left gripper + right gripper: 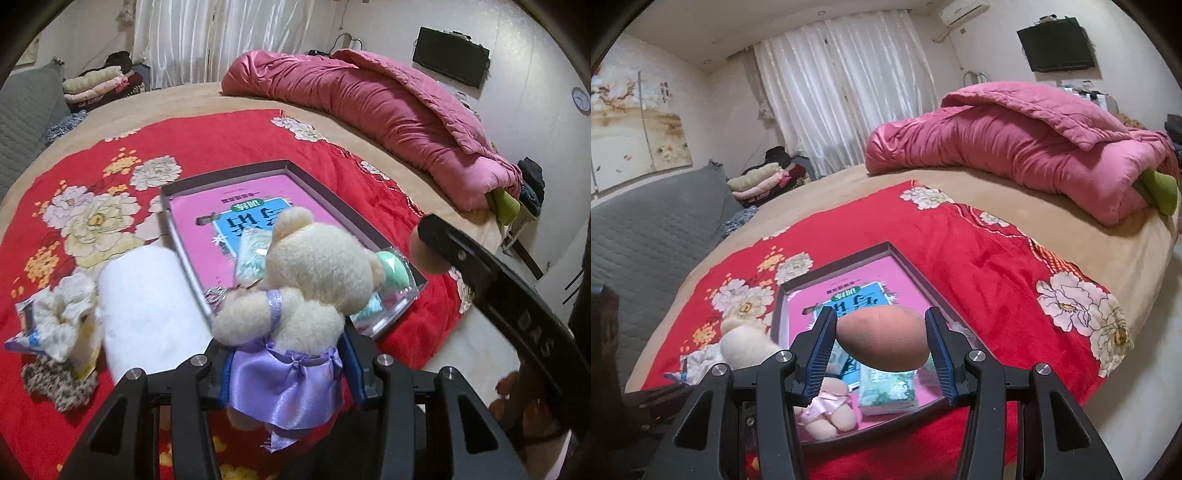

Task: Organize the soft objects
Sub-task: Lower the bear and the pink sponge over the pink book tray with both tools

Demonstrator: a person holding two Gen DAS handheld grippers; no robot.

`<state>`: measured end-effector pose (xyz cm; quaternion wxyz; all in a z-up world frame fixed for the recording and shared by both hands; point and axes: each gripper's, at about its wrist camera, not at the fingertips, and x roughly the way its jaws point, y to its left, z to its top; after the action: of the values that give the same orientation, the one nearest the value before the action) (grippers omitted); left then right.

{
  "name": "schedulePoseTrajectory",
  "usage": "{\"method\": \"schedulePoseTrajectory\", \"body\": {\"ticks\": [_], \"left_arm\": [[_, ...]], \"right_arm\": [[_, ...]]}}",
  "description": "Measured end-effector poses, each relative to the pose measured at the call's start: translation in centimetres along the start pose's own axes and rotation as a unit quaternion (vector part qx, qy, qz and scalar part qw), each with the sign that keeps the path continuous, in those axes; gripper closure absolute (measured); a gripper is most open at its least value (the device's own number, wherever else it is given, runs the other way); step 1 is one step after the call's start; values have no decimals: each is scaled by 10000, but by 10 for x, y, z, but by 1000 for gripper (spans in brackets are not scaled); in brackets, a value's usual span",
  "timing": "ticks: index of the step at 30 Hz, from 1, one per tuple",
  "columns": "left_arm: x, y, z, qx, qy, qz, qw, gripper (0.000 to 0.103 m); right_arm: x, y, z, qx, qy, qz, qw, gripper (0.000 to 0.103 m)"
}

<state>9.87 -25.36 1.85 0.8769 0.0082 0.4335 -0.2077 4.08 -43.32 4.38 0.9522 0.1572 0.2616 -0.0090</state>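
Room: a bedroom is seen, with white curtains (846,85) behind a round bed (827,192), a dark screen (1056,44) mounted on the wall and a rumpled pink quilt (1015,144) heaped on the far side of the bed.
Surface: a red floral blanket (229,140) is spread over the near part of the bed.
Tray: a shallow dark-rimmed tray (225,173) lies on the red floral blanket, lined with a pink printed sheet (199,210); a mint-green sponge (395,273) and a pale green packet (886,391) are seen inside it.
Left gripper: the left gripper (284,365) is closed about half-way on a cream teddy bear (317,266) in a lilac satin skirt; the skirt is pinched between the blue pads and the bear's head is held up over the tray's near end.
Right gripper: the right gripper (882,347) is clamped on a peach egg-shaped sponge (882,339), each pad touching one end; the sponge is held above the tray.
Beside the tray: a white roll (147,295), a cream scrunchie (70,314) and a leopard-print scrunchie (59,380) lie on the blanket to the left of the tray.
Under the right gripper: a small plush with a pink bow (827,410) is seen at the tray's near edge.
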Motion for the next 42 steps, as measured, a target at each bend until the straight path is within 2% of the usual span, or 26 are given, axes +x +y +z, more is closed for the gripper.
{"method": "schedulePoseTrajectory", "body": {"ticks": [8, 15, 19, 24, 35, 42], "left_arm": [[41, -2, 11, -38, 475, -103, 9988, 56], [62, -1, 15, 87, 757, -175, 9969, 56], [67, -2, 16, 216, 883, -86, 9958, 56], [69, -8, 13, 433, 878, 67, 9952, 56], [69, -8, 10, 479, 827, 105, 9954, 56], [64, -5, 10, 329, 760, 21, 9966, 56]], "right_arm": [[9, -12, -2, 111, 30, -111, 9999, 52], [28, -15, -10, 75, 423, -63, 9991, 52], [34, -9, -13, -61, 537, -50, 9985, 52], [43, -8, -17, -106, 717, -27, 9974, 52], [60, -11, -24, -132, 1120, -118, 9936, 52], [65, -15, -25, -94, 1154, -265, 9929, 51]]}}
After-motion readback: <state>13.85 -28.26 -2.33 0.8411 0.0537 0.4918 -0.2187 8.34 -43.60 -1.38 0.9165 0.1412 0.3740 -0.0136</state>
